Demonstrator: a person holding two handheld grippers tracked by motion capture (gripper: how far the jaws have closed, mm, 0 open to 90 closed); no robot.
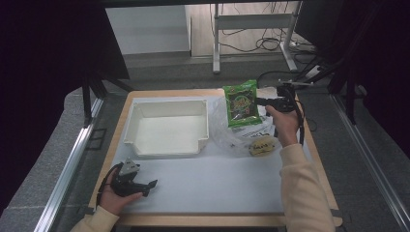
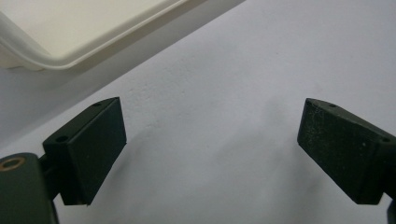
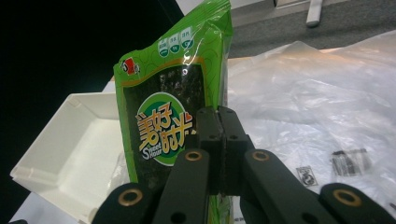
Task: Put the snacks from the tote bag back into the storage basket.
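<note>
In right gripper point(image 3: 219, 140), glossy green packet point(image 3: 173, 98)

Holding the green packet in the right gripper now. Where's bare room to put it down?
The white bin is empty. Bare mat stretches between the bin's front wall and the table's near edge, right of the left gripper. Crowded: right of the bin, where the clear plastic bag and yellow packet lie under the green packet.
</note>
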